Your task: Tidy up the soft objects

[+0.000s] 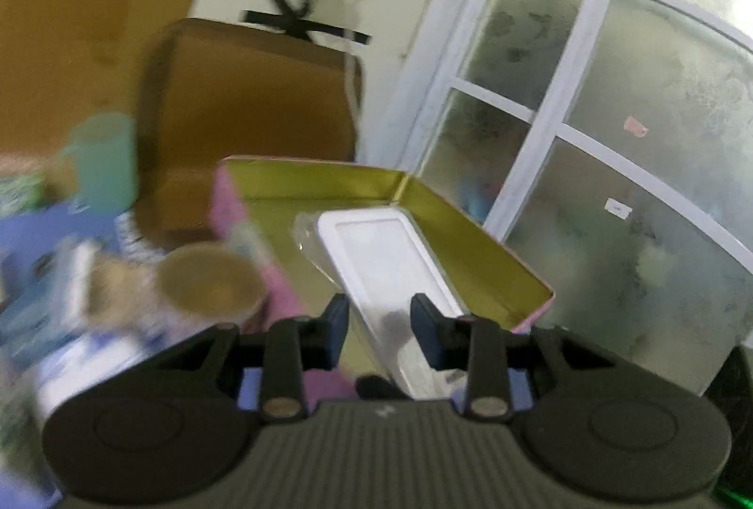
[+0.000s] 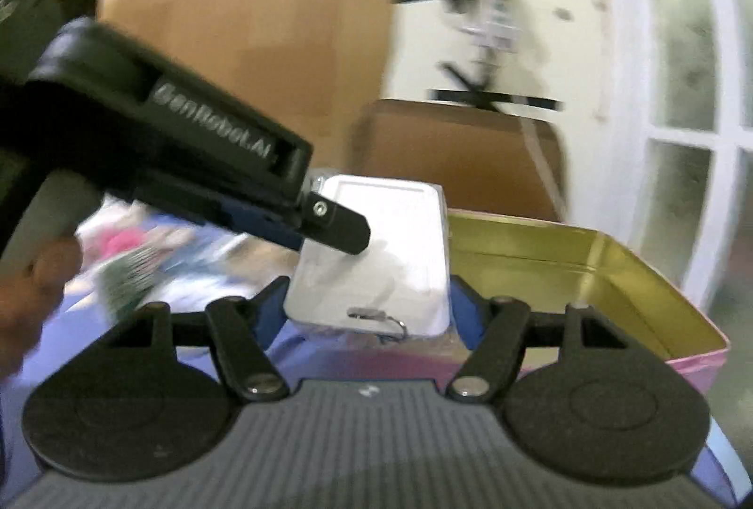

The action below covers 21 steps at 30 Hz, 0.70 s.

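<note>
A flat white pack in clear wrap (image 1: 383, 255) is held over an open pink tin with a gold inside (image 1: 452, 226). My left gripper (image 1: 379, 321) has its fingers on either side of the pack's near end. In the right wrist view the same white pack (image 2: 376, 269) sits between the fingers of my right gripper (image 2: 369, 311), which close on its sides. The left gripper's finger (image 2: 336, 229) reaches in from the left and touches the pack's top. The tin (image 2: 588, 274) lies just right of the pack.
A brown cardboard box (image 1: 249, 118) stands behind the tin, with a larger one further back. A green cup (image 1: 106, 161), a round brown tub (image 1: 209, 283) and blurred packets lie on the blue cloth (image 1: 42, 226) at left. A white-framed frosted glass door (image 1: 588, 123) is at right.
</note>
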Each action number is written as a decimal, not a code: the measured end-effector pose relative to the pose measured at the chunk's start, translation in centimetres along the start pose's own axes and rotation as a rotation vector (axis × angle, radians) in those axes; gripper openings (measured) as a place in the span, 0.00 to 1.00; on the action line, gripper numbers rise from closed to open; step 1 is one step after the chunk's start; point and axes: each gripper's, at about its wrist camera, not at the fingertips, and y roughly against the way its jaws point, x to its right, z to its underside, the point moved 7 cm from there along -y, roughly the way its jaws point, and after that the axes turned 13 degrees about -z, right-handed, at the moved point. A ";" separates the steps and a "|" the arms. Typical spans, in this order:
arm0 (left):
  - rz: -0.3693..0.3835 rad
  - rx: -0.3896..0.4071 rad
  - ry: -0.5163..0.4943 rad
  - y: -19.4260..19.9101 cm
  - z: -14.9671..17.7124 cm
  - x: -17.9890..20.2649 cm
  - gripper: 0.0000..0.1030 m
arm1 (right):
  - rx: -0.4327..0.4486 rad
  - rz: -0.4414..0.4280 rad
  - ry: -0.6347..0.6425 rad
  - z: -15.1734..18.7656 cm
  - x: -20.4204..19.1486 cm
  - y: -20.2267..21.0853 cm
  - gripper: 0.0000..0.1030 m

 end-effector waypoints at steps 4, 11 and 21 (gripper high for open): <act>-0.036 -0.001 -0.026 -3.9 0.0 2.0 0.33 | -0.051 0.101 -0.098 0.6 5.3 -2.5 0.75; -0.061 0.110 0.002 3.6 2.2 -3.9 0.39 | 0.029 0.112 -0.210 0.7 5.7 -0.3 0.74; -0.407 0.170 0.273 15.8 9.8 -21.2 0.39 | -0.163 -0.425 -0.180 0.2 -12.1 -7.7 0.41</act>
